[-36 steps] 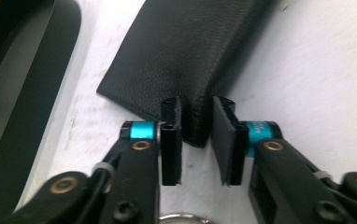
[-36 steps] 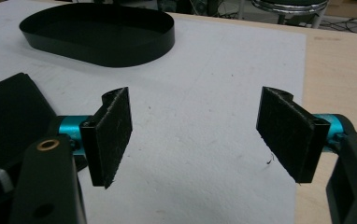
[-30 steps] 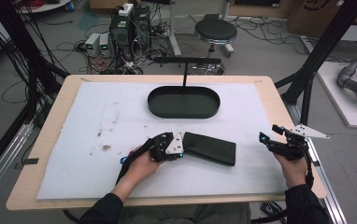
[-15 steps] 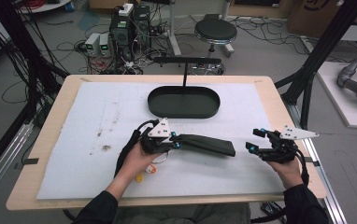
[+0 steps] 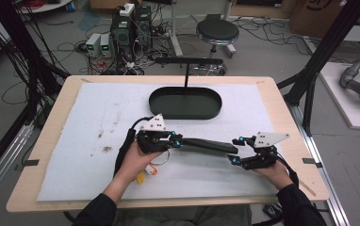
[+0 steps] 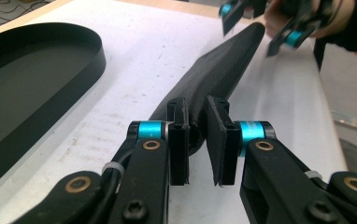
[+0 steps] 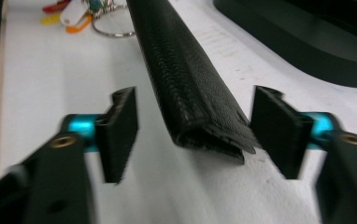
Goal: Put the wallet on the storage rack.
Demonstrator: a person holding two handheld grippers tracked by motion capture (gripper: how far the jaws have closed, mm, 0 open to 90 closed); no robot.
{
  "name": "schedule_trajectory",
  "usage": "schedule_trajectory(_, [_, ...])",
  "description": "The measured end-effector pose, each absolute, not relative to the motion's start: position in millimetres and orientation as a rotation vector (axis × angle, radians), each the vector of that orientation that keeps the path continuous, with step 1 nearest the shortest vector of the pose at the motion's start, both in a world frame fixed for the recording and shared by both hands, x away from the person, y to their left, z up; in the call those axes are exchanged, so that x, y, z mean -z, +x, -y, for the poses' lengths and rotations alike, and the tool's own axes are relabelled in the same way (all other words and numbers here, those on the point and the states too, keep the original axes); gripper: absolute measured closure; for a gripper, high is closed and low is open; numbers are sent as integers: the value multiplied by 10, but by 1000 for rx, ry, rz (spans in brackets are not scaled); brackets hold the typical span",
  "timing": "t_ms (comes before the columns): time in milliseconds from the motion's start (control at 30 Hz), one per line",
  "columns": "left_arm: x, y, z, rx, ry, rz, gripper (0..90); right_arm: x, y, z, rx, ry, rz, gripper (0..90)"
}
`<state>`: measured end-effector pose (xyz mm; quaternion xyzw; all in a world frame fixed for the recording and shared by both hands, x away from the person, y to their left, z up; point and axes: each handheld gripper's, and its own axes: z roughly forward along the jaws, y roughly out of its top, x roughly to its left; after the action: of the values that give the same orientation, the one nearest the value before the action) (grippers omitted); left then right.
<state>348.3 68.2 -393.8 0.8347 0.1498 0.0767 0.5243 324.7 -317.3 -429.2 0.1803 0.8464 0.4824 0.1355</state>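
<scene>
High view: the black pouch (image 5: 206, 145) is stretched lengthwise between the 2 hands, just above the white mat on the tabletop (image 5: 65, 94), its long axis running left to right. One end is clamped by the left hand-held gripper (image 5: 174, 140). The free end points straight at the right hand-held gripper (image 5: 233, 150), the nearer one to it. In the right gripper view that end sits between the pads (image 7: 120, 130), which have just been closing but aren't touching it yet, so it's pretty much lined up.
</scene>
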Motion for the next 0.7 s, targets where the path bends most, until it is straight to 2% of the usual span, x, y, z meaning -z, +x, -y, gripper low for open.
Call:
schedule_trajectory(67, [3940, 3475, -683, -190, 2002, -359, 788, 4291, 3264, 3129, -1383, 495, -2460, 514])
schedule_trajectory(100, [3946, 3469, -686, -191, 2001, -363, 788, 4291, 3264, 3129, -1383, 495, -2460, 514])
schedule_trajectory(167, [3971, 3469, -711, -195, 2003, -377, 783, 4282, 3268, 3095, -1368, 453, -2458, 587])
schedule_trajectory(267, [3981, 3467, -719, -202, 2002, -378, 775, 4274, 3275, 3091, -1366, 437, -2455, 632])
schedule_trajectory(300, [3981, 3461, -721, -207, 1999, -387, 752, 4268, 3284, 3093, -1370, 428, -2450, 671])
schedule_trajectory(400, [3980, 3449, -730, -232, 1996, -390, 712, 4244, 3308, 3094, -1378, 428, -2443, 713])
schedule_trajectory(500, [3962, 3447, -794, -260, 1959, -430, 567, 4224, 3322, 3101, -1396, 441, -2439, 736])
schedule_trajectory(533, [3953, 3448, -823, -273, 1948, -443, 567, 4213, 3330, 3107, -1402, 448, -2429, 746])
schedule_trajectory(567, [3931, 3433, -881, -291, 1919, -448, 514, 4193, 3348, 3125, -1428, 477, -2422, 758])
schedule_trajectory(633, [3916, 3415, -907, -311, 1918, -455, 464, 4182, 3363, 3139, -1437, 503, -2409, 760])
schedule_trajectory(700, [3890, 3381, -965, -333, 1908, -462, 449, 4178, 3378, 3150, -1444, 523, -2400, 763])
